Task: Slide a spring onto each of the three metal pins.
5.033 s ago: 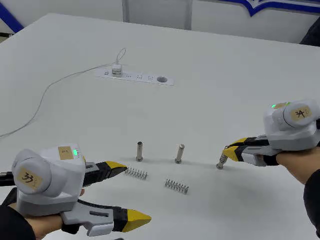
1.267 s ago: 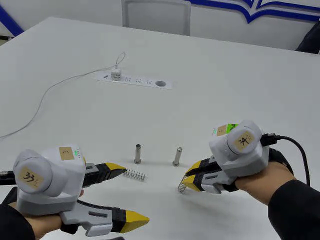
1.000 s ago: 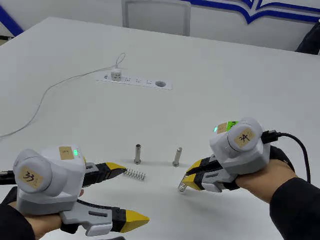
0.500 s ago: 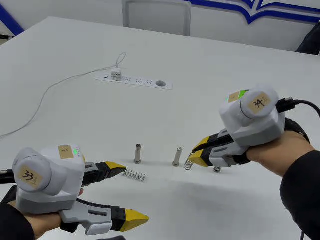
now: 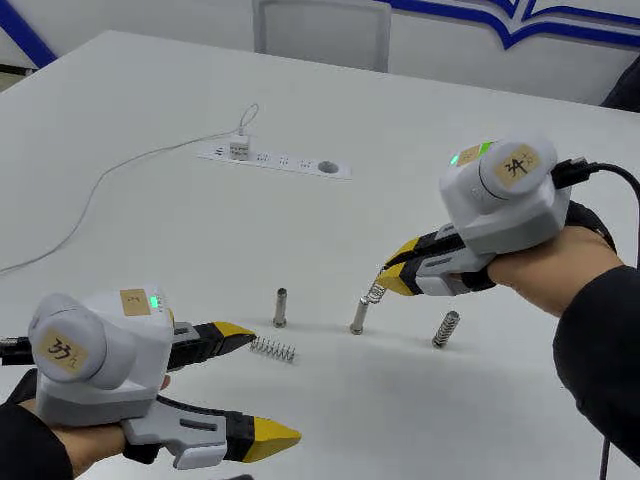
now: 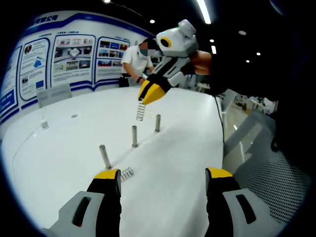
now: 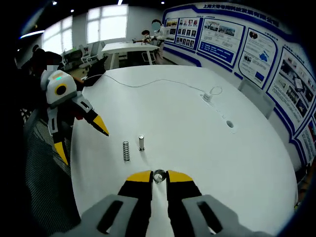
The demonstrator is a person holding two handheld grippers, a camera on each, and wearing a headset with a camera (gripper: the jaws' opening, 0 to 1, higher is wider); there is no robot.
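Right gripper point(image 5: 388, 282): clenched on a spring point(image 5: 375, 293), held just above the middle pin point(image 5: 359, 316).
Left gripper point(image 5: 272, 385): jaws spread, near a loose spring point(image 5: 272, 348).

One spring point(image 5: 375, 293) beside middle pin point(image 5: 359, 315)

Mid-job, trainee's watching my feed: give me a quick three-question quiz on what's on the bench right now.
1. True or false: a loose spring lies on the table near the leftmost pin.
2. The right gripper is shut on: A) a pin B) a second spring C) a cable.
3. Fill in: the left gripper's jaws stand ____.
Key: 1 true; 2 B; 3 open.
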